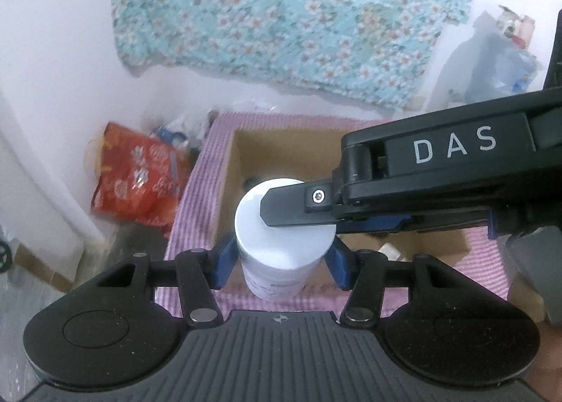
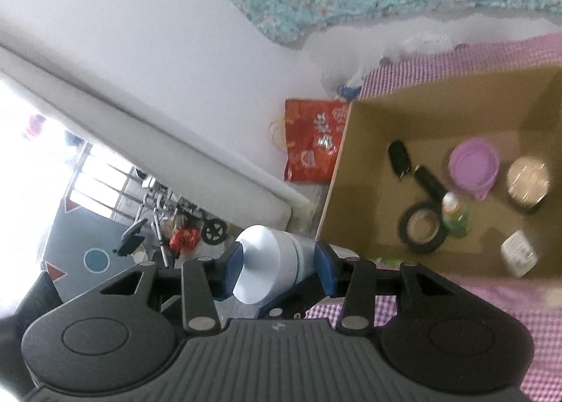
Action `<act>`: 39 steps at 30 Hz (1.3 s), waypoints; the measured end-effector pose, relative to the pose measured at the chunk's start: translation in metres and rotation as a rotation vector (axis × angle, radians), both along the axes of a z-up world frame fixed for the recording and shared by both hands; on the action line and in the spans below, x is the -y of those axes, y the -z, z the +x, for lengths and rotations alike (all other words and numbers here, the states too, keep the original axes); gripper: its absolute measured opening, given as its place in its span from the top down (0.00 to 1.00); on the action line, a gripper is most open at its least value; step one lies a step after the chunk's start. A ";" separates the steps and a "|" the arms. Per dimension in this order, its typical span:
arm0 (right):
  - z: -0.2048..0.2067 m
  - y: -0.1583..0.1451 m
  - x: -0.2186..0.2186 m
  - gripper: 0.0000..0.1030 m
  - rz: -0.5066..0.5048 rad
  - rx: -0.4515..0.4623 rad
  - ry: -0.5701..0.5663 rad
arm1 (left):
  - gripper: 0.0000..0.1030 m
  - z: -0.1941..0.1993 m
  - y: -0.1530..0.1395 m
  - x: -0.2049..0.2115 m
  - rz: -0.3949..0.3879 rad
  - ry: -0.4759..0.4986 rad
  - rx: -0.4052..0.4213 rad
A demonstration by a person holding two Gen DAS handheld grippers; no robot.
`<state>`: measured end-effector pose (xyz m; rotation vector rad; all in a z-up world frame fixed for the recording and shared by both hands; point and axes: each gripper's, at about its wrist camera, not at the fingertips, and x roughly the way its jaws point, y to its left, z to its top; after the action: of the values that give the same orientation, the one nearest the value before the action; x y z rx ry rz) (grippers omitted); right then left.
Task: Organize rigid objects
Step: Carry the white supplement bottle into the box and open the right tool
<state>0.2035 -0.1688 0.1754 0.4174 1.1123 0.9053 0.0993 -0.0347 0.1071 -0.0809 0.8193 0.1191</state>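
Note:
A white bottle with a wide white cap (image 1: 282, 237) is held over the near edge of an open cardboard box (image 1: 239, 156). My left gripper (image 1: 282, 258) is shut on the bottle's body, blue pads on both sides. My right gripper (image 2: 279, 267) is shut on the bottle's cap (image 2: 261, 265); in the left wrist view one of its fingers (image 1: 298, 207) lies across the cap top. The box (image 2: 351, 163) holds a black tape roll (image 2: 423, 226), a green bottle (image 2: 455, 214), a purple lid (image 2: 474, 165), a round tin (image 2: 528, 179), a small white container (image 2: 520, 258) and black items (image 2: 400, 156).
The box sits on a pink checked cloth (image 1: 196, 191). A red printed bag (image 1: 137, 177) leans by the white wall to the left. A floral blue cloth (image 1: 281, 15) hangs behind. A plastic bag of items (image 1: 498, 61) is at far right.

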 end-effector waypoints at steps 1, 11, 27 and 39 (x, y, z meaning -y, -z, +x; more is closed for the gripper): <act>0.005 -0.003 0.003 0.53 0.000 0.005 0.007 | 0.48 0.005 -0.002 0.003 -0.001 0.011 0.005; 0.055 -0.005 0.020 0.53 -0.016 0.000 0.057 | 0.48 0.057 0.001 0.021 0.014 0.066 -0.002; 0.138 0.084 -0.027 0.53 -0.017 -0.167 0.013 | 0.49 0.122 0.066 -0.011 0.074 0.003 -0.148; 0.163 0.132 -0.041 0.53 -0.014 -0.247 -0.001 | 0.49 0.145 0.092 -0.015 0.121 -0.013 -0.222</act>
<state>0.3669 -0.1282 0.0437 0.5274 1.3439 0.8614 0.2442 -0.0199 0.0147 0.0416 1.0312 0.1920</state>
